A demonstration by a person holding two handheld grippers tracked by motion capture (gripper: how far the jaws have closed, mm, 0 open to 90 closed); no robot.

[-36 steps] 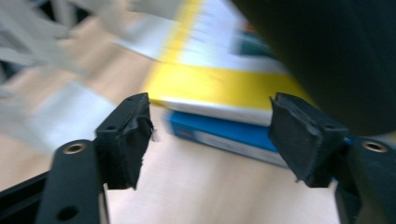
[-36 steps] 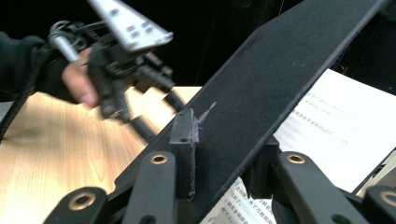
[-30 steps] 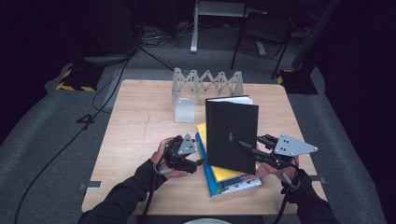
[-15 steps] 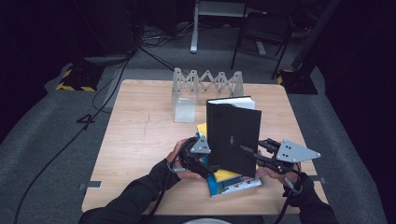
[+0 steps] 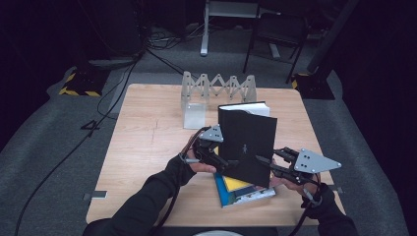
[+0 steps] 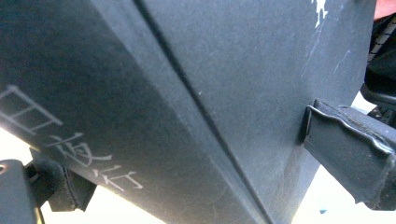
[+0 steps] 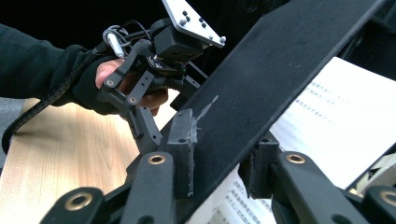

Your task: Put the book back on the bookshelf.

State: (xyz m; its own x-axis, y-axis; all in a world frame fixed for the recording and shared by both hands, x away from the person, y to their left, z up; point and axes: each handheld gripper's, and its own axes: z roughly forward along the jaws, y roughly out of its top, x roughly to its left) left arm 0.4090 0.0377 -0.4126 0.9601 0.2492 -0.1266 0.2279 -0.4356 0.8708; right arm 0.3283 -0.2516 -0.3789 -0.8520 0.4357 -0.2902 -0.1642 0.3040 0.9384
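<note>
High view: black book [image 5: 248, 145] stands tilted on edge above a short stack of books [image 5: 241, 189] at the near side of the tabletop [image 5: 147, 142], front cover toward the camera, white page block showing along its top. Hardcover or stiff board by the look of it; matte cloth-like surface, so probably decent friction, little slip. Likely moderate weight, and stiff enough to be carried by one edge, though the cover can swing open away from the pages, as the right gripper view suggests. Right tongs [image 7: 217, 158] pinch the cover near its lower right edge, pads pressed on both faces, printed pages [image 7: 322, 116] behind. Left tongs [image 5: 221, 164] sit at the book's lower left by the spine; their jaws have just been opening and now stand wide, the spine [image 6: 187, 93] lying between them without visible pressure. Better hold, in my judgement: across spine and full page block together, low down, not cover alone. A folding accordion rack [image 5: 219, 88] and a clear bookend [image 5: 193, 115] wait at the far side.
</note>
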